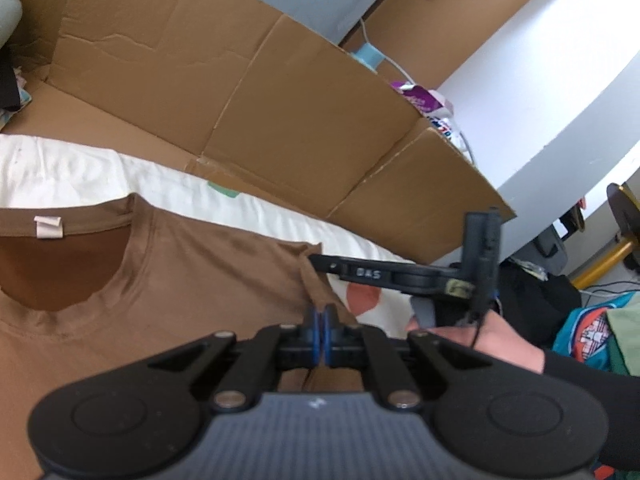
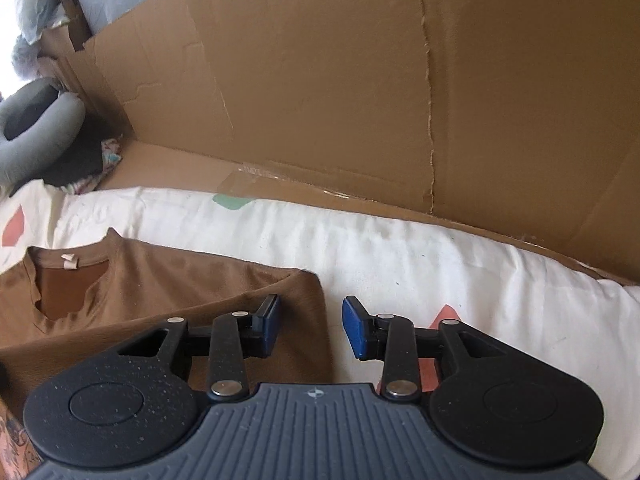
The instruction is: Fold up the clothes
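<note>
A cardboard wall (image 2: 320,80) stands beyond both grippers. Before it lies a white sheet (image 2: 400,248), and on that a brown shirt (image 1: 180,280), collar up, spread below and left of the grippers. The left gripper (image 1: 321,320) is pinched tight on a fold of the shirt's edge. The right gripper (image 2: 310,326) stands partly open over that edge, holding nothing; its left pad (image 2: 269,322) hangs above the cloth.
</note>
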A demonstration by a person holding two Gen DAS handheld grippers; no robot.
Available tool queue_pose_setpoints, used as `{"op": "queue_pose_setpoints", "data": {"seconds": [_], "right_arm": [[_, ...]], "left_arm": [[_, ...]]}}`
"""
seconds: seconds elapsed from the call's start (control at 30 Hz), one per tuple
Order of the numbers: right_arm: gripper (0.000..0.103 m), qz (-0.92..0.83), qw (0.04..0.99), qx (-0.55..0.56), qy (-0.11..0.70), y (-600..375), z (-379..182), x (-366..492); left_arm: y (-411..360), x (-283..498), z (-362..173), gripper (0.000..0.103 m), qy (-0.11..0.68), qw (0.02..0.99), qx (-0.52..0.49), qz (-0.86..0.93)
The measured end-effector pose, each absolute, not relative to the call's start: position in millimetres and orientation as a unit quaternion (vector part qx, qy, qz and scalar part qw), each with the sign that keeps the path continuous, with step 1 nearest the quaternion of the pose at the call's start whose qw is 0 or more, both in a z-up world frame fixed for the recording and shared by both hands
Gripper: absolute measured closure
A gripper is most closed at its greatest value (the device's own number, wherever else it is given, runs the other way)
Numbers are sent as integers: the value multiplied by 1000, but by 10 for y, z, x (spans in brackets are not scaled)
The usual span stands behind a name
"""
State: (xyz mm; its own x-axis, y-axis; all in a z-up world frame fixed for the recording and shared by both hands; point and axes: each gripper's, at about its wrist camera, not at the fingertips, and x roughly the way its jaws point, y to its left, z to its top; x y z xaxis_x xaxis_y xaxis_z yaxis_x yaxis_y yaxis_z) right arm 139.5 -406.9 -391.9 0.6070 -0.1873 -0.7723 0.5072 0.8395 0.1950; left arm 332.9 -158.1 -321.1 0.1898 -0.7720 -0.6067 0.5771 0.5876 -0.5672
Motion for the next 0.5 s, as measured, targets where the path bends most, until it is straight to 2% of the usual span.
{"op": "queue_pose_setpoints", "data": {"seconds": [0.23,0.27,0.3,0.43,0.5], "right_arm": [[64,-190,867,177,425,-4084,-4030,1561],[75,-183,865,177,431,-4089,-4051,1583],[82,-175,864,177,438,-4093,-4072,1605],[94,-168,866,158,444,-4079,-4072,1659],[96,-175,866,145,444,-4078,-4058,1660]], "left_arm": [[-1547,3417,-3352,101,467,771,-104,-421],[-1539,3433,-3371,101,468,772,-103,-418],[-1531,3451,-3392,101,470,773,-103,-414],[-1499,3515,-3469,101,475,777,-105,-399],[-1481,3540,-3495,101,476,780,-109,-391]]}}
